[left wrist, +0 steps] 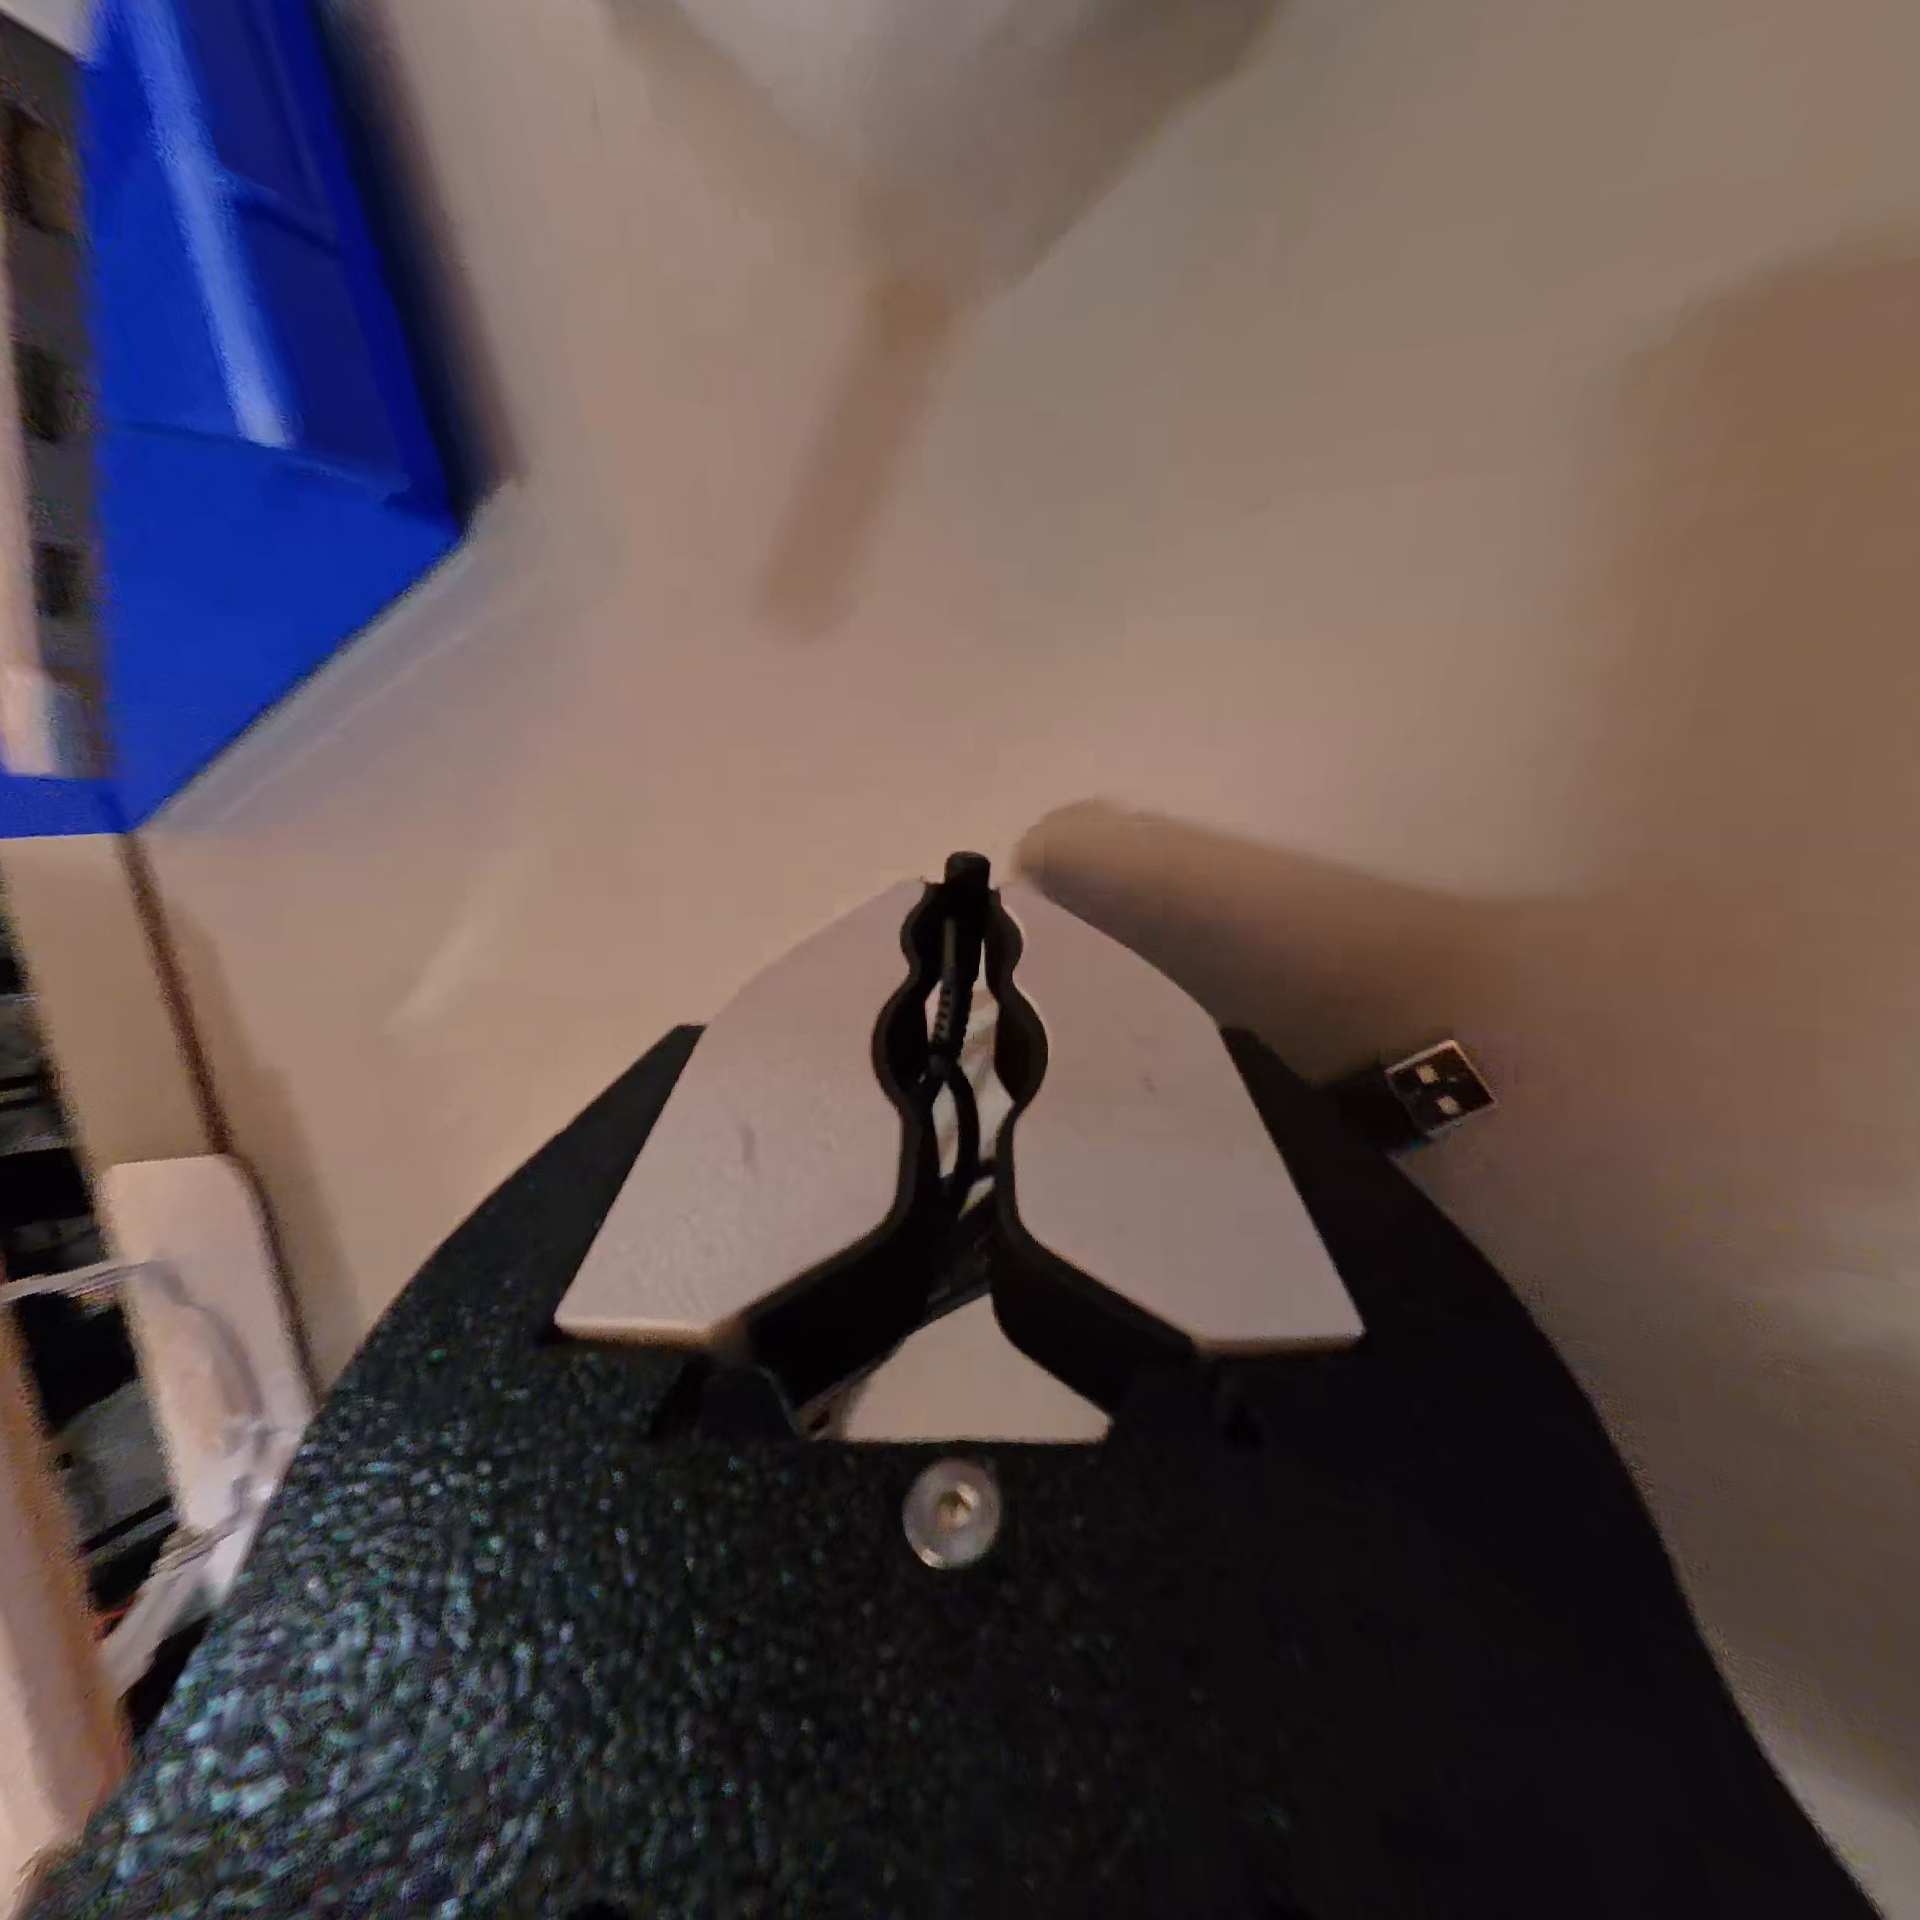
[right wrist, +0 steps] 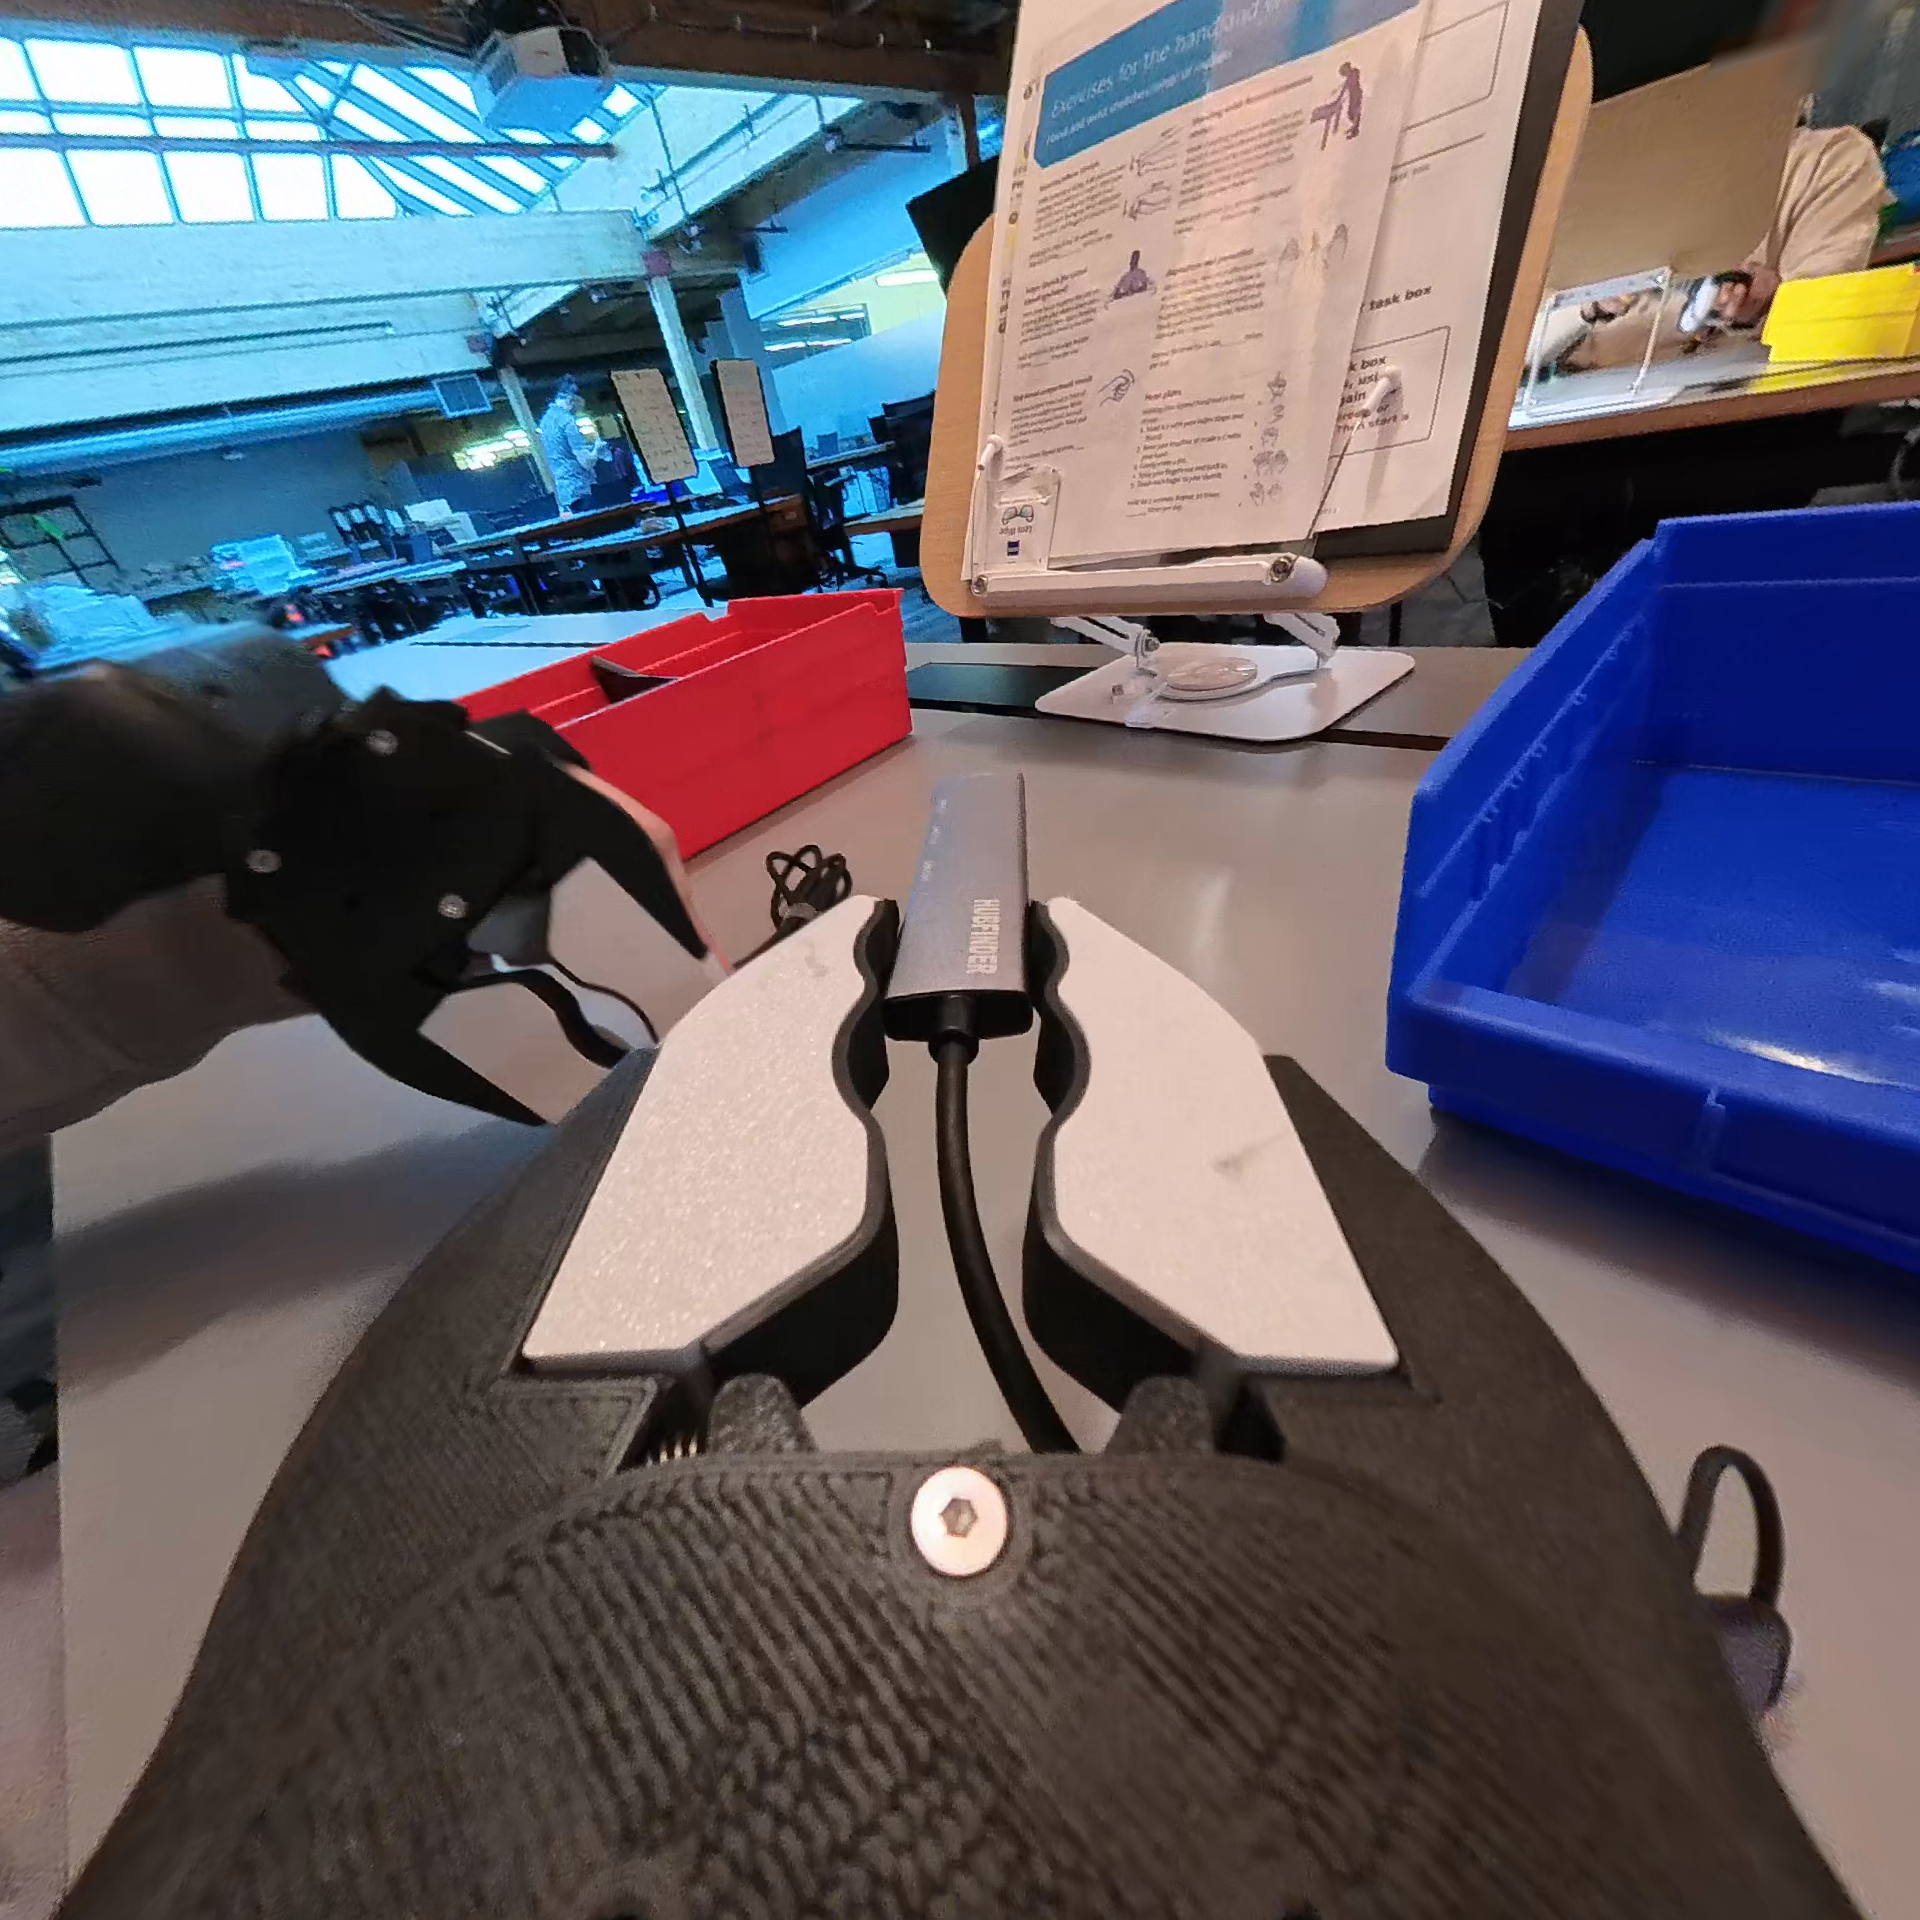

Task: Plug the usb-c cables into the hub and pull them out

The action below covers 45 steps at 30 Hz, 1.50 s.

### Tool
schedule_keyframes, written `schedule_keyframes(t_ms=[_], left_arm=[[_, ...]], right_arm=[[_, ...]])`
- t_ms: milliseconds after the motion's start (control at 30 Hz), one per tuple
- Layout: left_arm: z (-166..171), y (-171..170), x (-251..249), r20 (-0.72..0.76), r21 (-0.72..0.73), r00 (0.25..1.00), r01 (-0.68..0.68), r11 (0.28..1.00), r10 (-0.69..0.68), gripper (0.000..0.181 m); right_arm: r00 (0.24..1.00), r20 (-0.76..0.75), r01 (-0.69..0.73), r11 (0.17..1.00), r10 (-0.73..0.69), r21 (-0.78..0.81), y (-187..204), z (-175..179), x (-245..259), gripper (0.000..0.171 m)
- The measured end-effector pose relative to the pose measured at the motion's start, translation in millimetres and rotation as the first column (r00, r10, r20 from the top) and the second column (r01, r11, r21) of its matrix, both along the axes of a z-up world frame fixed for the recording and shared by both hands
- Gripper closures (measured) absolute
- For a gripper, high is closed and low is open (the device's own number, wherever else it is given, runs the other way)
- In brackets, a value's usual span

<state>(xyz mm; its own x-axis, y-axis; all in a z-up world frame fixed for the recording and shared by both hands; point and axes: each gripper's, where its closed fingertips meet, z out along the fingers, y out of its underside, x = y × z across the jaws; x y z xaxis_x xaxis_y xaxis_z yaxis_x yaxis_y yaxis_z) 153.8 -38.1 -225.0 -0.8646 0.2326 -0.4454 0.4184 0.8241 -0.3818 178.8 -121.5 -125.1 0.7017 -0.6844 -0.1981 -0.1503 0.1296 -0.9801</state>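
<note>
Lettering along grey hub [right wrist: 961, 904] between right tongs [right wrist: 961, 920]

On the grey table [right wrist: 1247, 831] a blue plastic bin [right wrist: 1683, 894] sits at the right, open side up. A red tray [right wrist: 748, 707] lies at the left, farther back, with a dark piece resting inside it. Between them, at the back, a white document stand [right wrist: 1226, 675] holds printed sheets [right wrist: 1216, 291] upright against a wooden board. In the left wrist view the blue bin [left wrist: 260, 468] shows blurred at the upper left.
</note>
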Motion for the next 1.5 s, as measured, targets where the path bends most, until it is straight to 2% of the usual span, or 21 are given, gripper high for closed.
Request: schedule_keyframes(t_ms=[33, 133, 267, 367, 467, 600, 1033, 1200, 1300, 1500], left_arm=[[9, -2, 2, 0.056, -0.031, 0.998, -0.005, 1.000, 0.007, 0.175], [49, -11, 7, 0.278, -0.135, 0.960, 0.007, 0.991, 0.031, 0.176], [105, -28, 2, 0.628, -0.192, 0.777, 0.099, 0.976, 0.045, 0.175], [118, -37, -2, 0.767, -0.151, 0.641, 0.140, 0.979, 0.027, 0.176], [112, -43, 0, 0.803, -0.110, 0.595, 0.144, 0.984, 0.003, 0.176], [112, -46, 3, 0.824, -0.121, 0.566, 0.134, 0.984, 0.024, 0.175], [112, -46, 7, 0.830, -0.138, 0.555, 0.108, 0.985, 0.055, 0.176], [113, -46, 8, 0.846, -0.142, 0.527, 0.091, 0.986, 0.074, 0.176], [107, -45, 10, 0.829, -0.137, 0.555, 0.082, 0.987, 0.069, 0.176], [103, -44, 7, 0.825, -0.144, 0.561, 0.093, 0.985, 0.068, 0.176]], right_arm=[[1.000, -0.007, 0.004, 1.000, -0.004, -0.004, -1, -1, 1, 0.147], [0.999, -0.032, -0.003, 1.000, 0.004, 0.006, -1, -3, 1, 0.147], [0.995, -0.074, -0.066, 0.995, 0.071, 0.075, 6, -1, -4, 0.147], [0.991, -0.086, -0.091, 0.990, 0.100, 0.104, 11, 0, -6, 0.147], [0.990, -0.080, -0.106, 0.988, 0.115, 0.111, 15, 3, -9, 0.147], [0.991, -0.069, -0.109, 0.988, 0.117, 0.113, 18, 6, -10, 0.146], [0.991, -0.073, -0.101, 0.990, 0.108, 0.095, 21, 4, -10, 0.146], [0.993, -0.077, -0.084, 0.992, 0.091, 0.092, 23, 3, -9, 0.146], [0.993, -0.083, -0.082, 0.995, 0.087, 0.059, 24, -2, -8, 0.146], [0.985, -0.105, -0.126, 0.986, 0.138, 0.113, 27, -3, -11, 0.146]])
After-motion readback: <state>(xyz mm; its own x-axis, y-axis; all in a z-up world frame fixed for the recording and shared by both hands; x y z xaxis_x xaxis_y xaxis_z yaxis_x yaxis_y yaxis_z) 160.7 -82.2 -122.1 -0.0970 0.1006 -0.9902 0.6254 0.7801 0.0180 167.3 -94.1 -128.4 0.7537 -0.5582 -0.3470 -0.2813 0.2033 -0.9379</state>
